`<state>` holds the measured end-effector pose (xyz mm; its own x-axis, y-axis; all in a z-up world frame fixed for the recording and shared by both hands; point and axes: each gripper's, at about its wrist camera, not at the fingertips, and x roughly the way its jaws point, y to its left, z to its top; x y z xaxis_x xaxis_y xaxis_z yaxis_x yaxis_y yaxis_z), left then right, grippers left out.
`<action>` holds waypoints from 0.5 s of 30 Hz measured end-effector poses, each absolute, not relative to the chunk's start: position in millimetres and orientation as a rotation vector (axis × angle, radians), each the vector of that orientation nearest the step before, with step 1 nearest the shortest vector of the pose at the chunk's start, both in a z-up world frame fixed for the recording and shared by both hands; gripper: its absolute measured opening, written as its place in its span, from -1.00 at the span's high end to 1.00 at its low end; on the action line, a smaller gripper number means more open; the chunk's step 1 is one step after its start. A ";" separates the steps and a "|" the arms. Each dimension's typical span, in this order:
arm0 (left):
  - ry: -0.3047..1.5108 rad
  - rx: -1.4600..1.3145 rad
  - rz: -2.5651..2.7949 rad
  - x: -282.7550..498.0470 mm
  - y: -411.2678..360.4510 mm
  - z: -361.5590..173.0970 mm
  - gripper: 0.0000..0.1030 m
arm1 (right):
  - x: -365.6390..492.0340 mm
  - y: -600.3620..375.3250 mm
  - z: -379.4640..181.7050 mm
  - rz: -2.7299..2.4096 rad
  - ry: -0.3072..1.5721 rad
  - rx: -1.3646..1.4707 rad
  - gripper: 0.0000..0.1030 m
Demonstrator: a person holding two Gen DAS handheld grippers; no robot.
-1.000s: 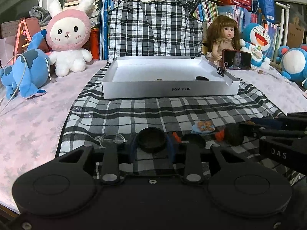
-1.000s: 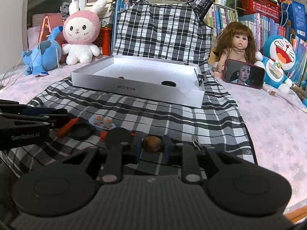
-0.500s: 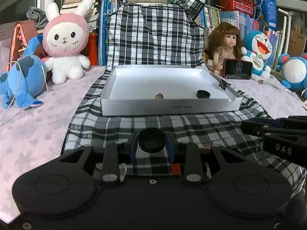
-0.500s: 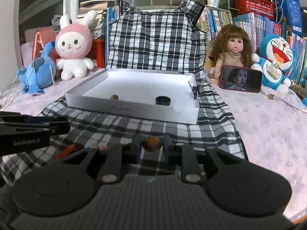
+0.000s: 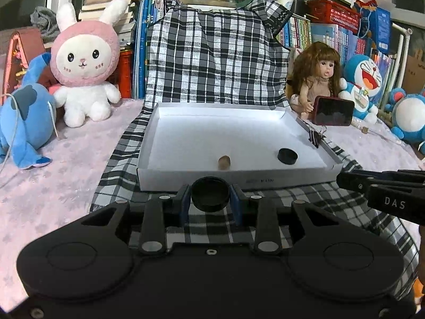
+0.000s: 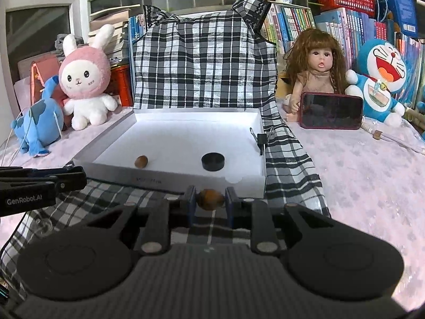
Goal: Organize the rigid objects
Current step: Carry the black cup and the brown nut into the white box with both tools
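A shallow white box (image 5: 268, 180) (image 6: 170, 182) lies on the plaid cloth ahead of both grippers. Inside it rest a brown nut (image 5: 224, 162) (image 6: 141, 161) and a black round cap (image 5: 287, 156) (image 6: 212, 161). My left gripper (image 5: 210, 198) is shut on another black round cap (image 5: 209, 193), held just short of the box's near wall. My right gripper (image 6: 211, 199) is shut on a second brown nut (image 6: 211, 198), also just before the near wall. Each gripper shows at the edge of the other's view, side by side.
A pink bunny plush (image 5: 85, 61), a blue plush (image 5: 24, 114), a doll (image 5: 320, 77) with a red-cased phone (image 5: 333, 111), and Doraemon toys (image 6: 381, 79) ring the cloth. A binder clip (image 5: 315, 137) grips the box's right wall. Books fill the shelves behind.
Both grippers rose and moved toward the box with the cap and the nut held; the small items on the cloth have dropped out of view. The phone screen went dark.
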<state>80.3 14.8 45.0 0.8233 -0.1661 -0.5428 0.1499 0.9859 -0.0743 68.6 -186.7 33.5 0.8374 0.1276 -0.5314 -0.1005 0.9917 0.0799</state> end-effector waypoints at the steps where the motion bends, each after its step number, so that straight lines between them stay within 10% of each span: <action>1: 0.584 -0.036 -0.171 84.8 16.6 46.2 0.41 | 72.1 -187.6 33.7 0.122 0.571 0.052 0.46; 15: 0.626 -0.065 -0.182 160.9 31.6 59.2 0.41 | 150.8 -207.3 43.1 0.126 0.685 0.150 0.46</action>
